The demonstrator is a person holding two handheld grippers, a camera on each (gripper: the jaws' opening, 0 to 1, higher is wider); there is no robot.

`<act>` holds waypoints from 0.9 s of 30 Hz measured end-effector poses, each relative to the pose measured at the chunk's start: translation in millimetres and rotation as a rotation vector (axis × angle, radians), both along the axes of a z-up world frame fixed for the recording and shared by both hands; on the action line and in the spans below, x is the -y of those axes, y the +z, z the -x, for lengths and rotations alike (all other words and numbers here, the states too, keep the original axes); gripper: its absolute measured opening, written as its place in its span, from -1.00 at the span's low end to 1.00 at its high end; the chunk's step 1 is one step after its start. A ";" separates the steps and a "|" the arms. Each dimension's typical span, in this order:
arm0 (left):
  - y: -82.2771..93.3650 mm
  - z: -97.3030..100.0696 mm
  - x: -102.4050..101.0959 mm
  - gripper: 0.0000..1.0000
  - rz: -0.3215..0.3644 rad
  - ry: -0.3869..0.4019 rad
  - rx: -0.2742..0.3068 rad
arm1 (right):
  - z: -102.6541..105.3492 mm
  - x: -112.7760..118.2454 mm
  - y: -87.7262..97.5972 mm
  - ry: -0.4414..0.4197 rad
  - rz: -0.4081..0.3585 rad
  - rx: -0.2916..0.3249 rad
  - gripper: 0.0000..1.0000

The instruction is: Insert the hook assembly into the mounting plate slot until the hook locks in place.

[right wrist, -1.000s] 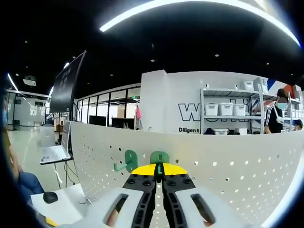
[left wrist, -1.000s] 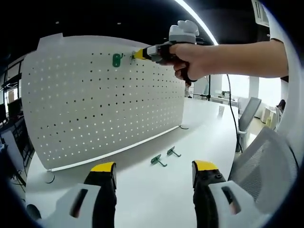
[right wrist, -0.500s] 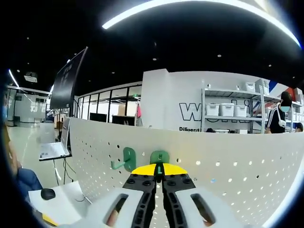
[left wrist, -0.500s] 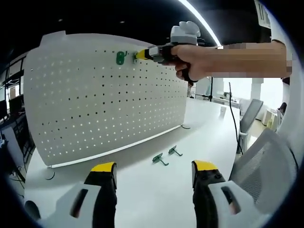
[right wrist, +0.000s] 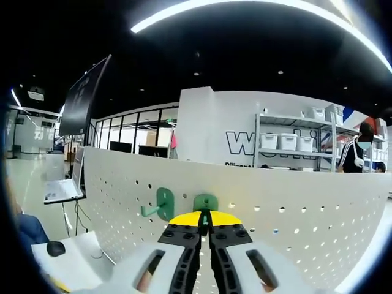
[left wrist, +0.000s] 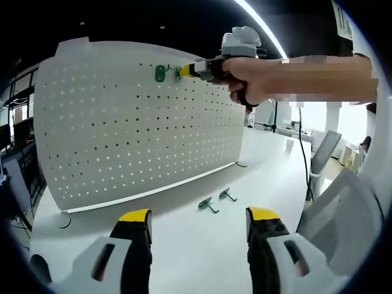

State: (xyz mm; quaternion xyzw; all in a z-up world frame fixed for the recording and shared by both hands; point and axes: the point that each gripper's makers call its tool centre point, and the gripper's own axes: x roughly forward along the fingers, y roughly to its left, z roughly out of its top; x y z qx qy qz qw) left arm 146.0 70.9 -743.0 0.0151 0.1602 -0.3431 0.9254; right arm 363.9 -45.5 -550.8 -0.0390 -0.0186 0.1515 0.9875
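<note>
Green hook [right wrist: 206, 202] near pegboard [right wrist: 318, 226] top edge

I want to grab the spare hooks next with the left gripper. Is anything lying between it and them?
Nothing visible: bare table runs from the open left gripper to the two hooks lying in front of the pegboard.

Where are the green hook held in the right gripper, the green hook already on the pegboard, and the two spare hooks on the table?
held green hook [right wrist: 206, 202]: right gripper view, its flat plate above the jaws.
mounted green hook [right wrist: 164, 203]: right gripper view, its back plate.
spare hooks [left wrist: 206, 204]: left gripper view, the nearer hook's plate.
</note>
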 end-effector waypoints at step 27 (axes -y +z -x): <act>-1.6 -3.1 -7.4 0.26 0.027 0.038 -0.014 | -2.0 0.5 -3.8 -0.176 -0.150 -0.031 -0.95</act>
